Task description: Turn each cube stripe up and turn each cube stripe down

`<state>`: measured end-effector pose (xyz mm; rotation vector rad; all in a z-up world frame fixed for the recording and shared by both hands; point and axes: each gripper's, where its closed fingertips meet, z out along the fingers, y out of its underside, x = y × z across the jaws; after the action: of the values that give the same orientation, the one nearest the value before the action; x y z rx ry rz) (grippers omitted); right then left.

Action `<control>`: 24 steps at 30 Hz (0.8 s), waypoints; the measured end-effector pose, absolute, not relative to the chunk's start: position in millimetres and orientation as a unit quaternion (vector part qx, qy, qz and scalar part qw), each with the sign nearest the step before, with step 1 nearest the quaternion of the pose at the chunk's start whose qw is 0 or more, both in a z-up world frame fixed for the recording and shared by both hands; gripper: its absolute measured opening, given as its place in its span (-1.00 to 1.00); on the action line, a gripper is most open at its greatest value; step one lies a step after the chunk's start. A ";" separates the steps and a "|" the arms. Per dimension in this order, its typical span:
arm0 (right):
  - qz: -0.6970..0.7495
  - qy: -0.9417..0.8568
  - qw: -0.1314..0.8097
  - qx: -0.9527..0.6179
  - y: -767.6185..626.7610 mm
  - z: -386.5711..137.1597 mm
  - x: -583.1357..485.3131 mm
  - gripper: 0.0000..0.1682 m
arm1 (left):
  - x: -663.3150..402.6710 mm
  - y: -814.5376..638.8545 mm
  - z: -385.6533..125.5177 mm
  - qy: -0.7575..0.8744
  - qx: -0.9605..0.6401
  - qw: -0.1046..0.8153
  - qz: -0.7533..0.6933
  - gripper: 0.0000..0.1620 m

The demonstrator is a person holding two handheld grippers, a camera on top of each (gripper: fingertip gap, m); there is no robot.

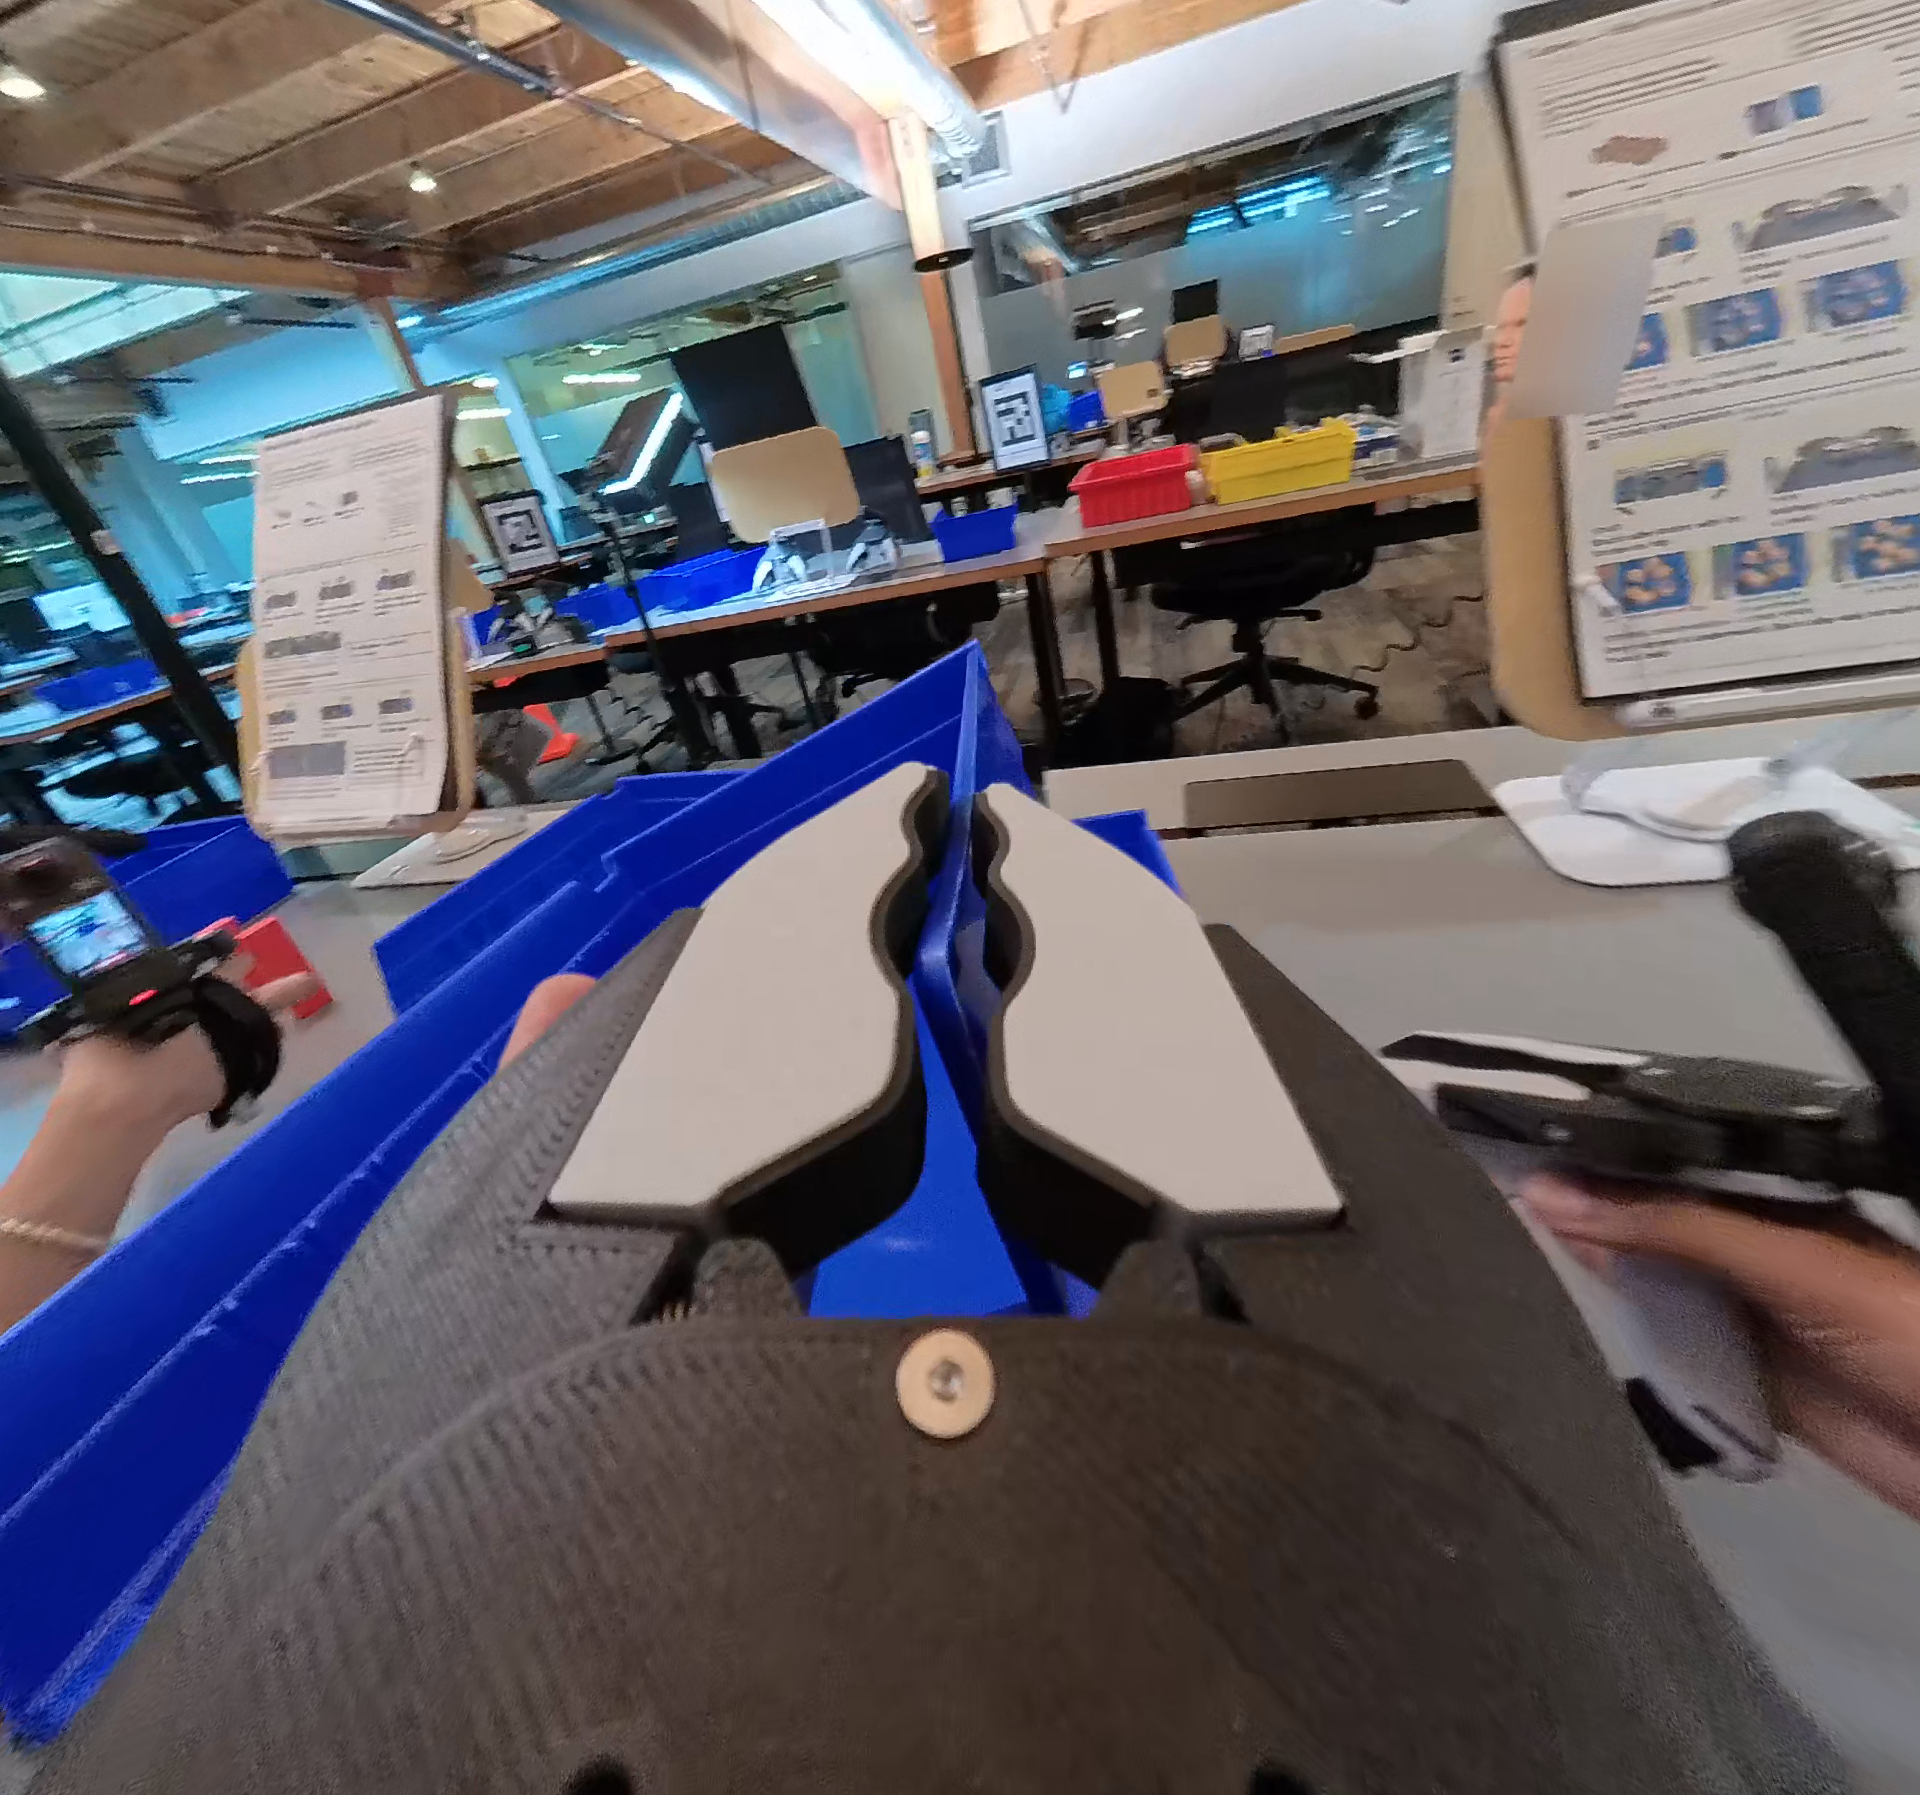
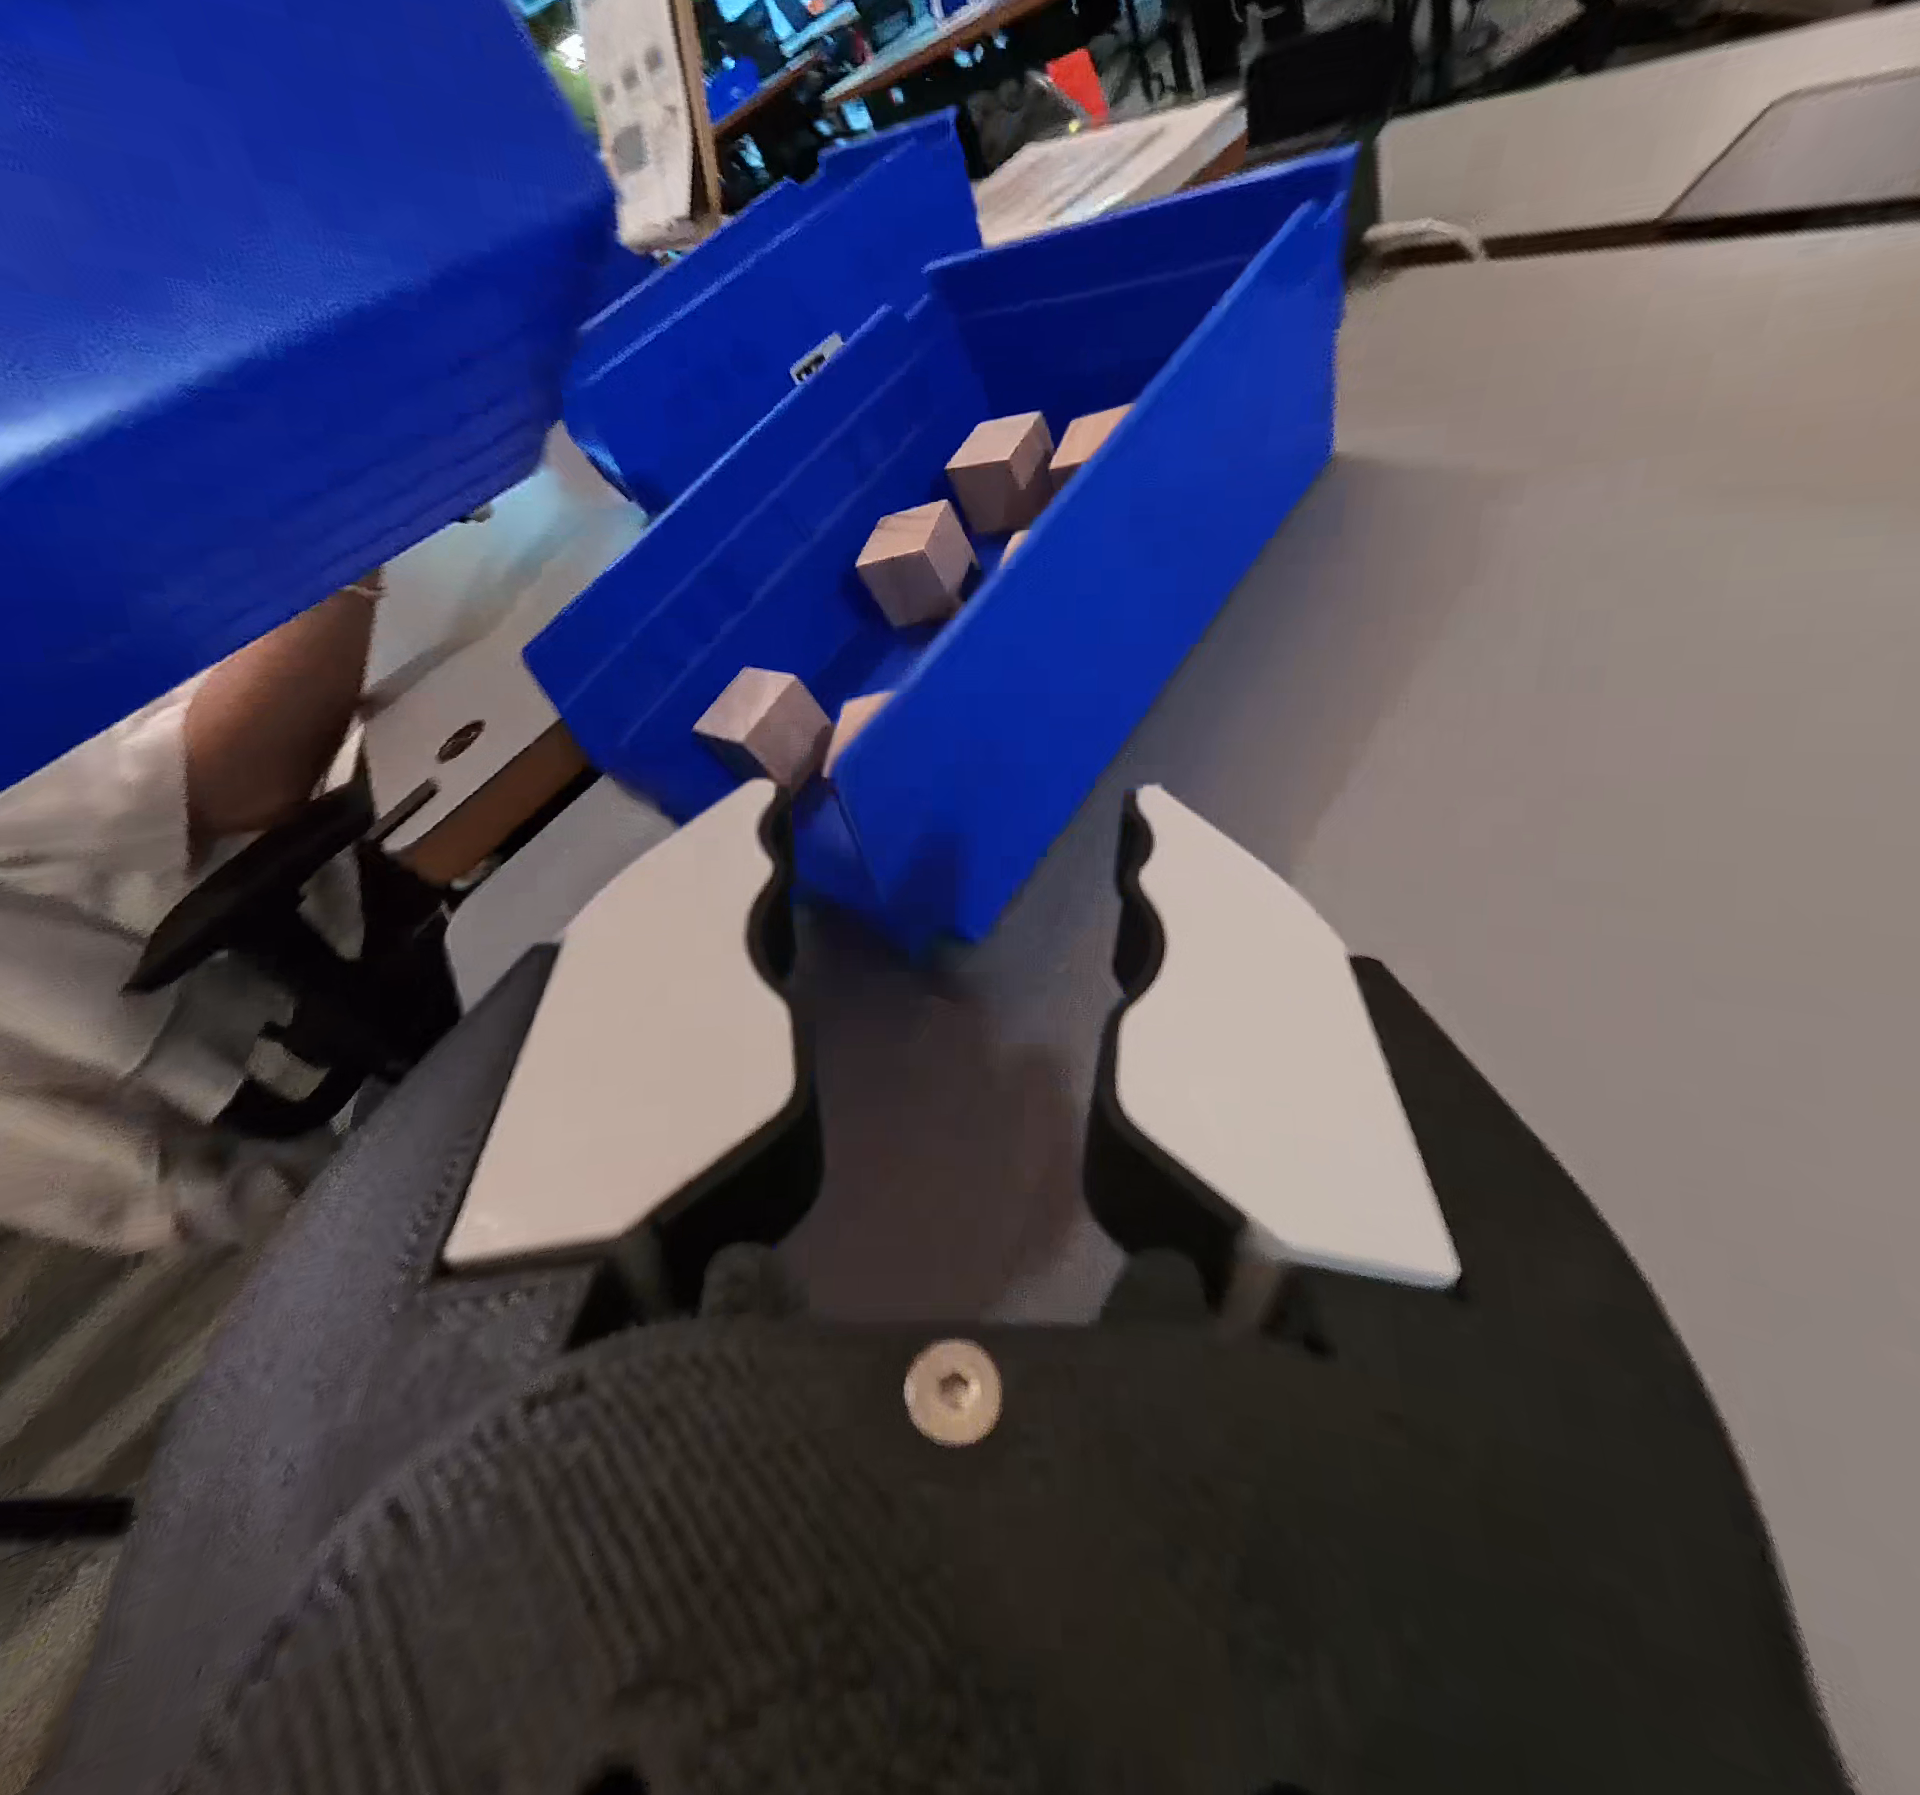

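Note:
Several plain wooden cubes lie in a blue bin (image 2: 1091,623) on the grey table in the right wrist view, among them a near cube (image 2: 764,727), a middle cube (image 2: 914,561) and a far cube (image 2: 997,472). No stripe shows on them. My right gripper (image 2: 956,802) is open and empty, just in front of this bin's near corner. My left gripper (image 1: 961,795) is shut on the wall of a second blue bin (image 1: 312,1278). That bin looms raised and tilted at the upper left of the right wrist view (image 2: 260,291). Its inside is hidden.
A third blue bin (image 2: 769,291) stands behind the cube bin. My right gripper shows at the right of the left wrist view (image 1: 1662,1111). At far left another person's hand (image 1: 94,1070) holds a red block (image 1: 281,956). Instruction boards (image 1: 353,623) stand at the table's back.

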<state>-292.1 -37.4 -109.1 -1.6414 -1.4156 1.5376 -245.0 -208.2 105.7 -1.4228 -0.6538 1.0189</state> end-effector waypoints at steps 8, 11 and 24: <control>0.515 -0.546 0.353 -0.559 164.3 -107.7 -119.3 -0.46 | -170.8 -81.3 102.1 -0.146 -0.665 0.653 0.331 -0.98; 0.517 -0.505 0.351 -0.596 231.9 -110.0 -57.0 -0.46 | -145.0 -17.4 89.9 -0.109 -0.688 0.668 0.261 -0.96; 0.509 -0.399 0.363 -0.671 325.7 -115.0 71.7 -0.38 | -49.3 218.3 4.1 -0.040 -0.732 0.672 0.108 -0.96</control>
<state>71.7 325.7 -115.0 -1.7269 -1.0270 1.3090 -49.3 218.3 4.1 -1.6488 -0.0896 0.2422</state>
